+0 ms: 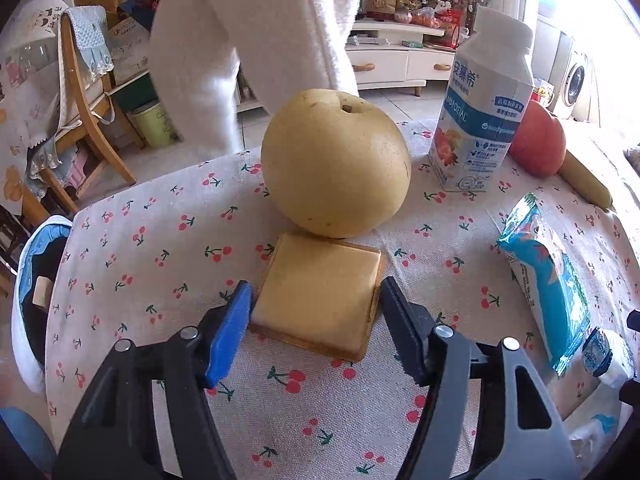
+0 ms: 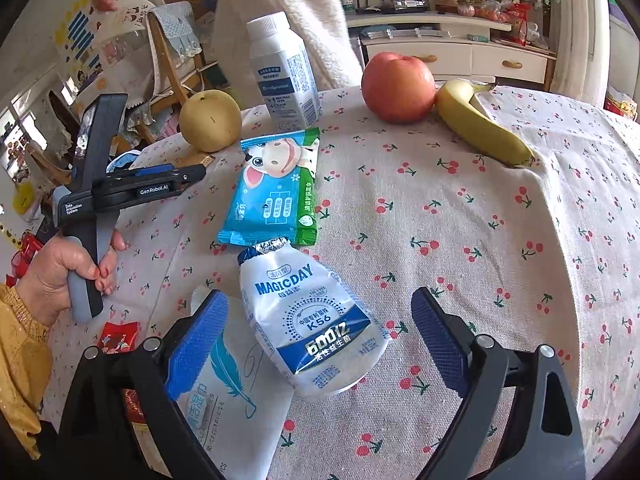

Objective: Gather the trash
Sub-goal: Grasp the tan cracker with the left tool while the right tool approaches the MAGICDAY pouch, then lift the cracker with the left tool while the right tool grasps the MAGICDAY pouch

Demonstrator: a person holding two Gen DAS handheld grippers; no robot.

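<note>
A flat gold square wrapper [image 1: 320,292] lies on the cherry-print tablecloth [image 1: 160,264], against a yellow pear [image 1: 336,164]. My left gripper [image 1: 316,308] is open, its jaws on either side of the wrapper's near end, the blue pad [image 1: 228,332] touching its left edge. My left gripper also shows in the right wrist view [image 2: 192,174]. A crushed white MAGICDAY bottle [image 2: 316,320] lies between the jaws of my open right gripper [image 2: 320,340]. A blue wet-wipe packet [image 2: 276,188] lies beyond it.
A white yogurt carton [image 1: 480,108], a red apple [image 2: 398,86] and a banana [image 2: 480,124] stand at the table's far side. A white tissue pack [image 2: 224,404] and a red wrapper [image 2: 118,338] lie near left. A lined bin [image 1: 36,300] stands off the table's left edge. A person in white stands behind.
</note>
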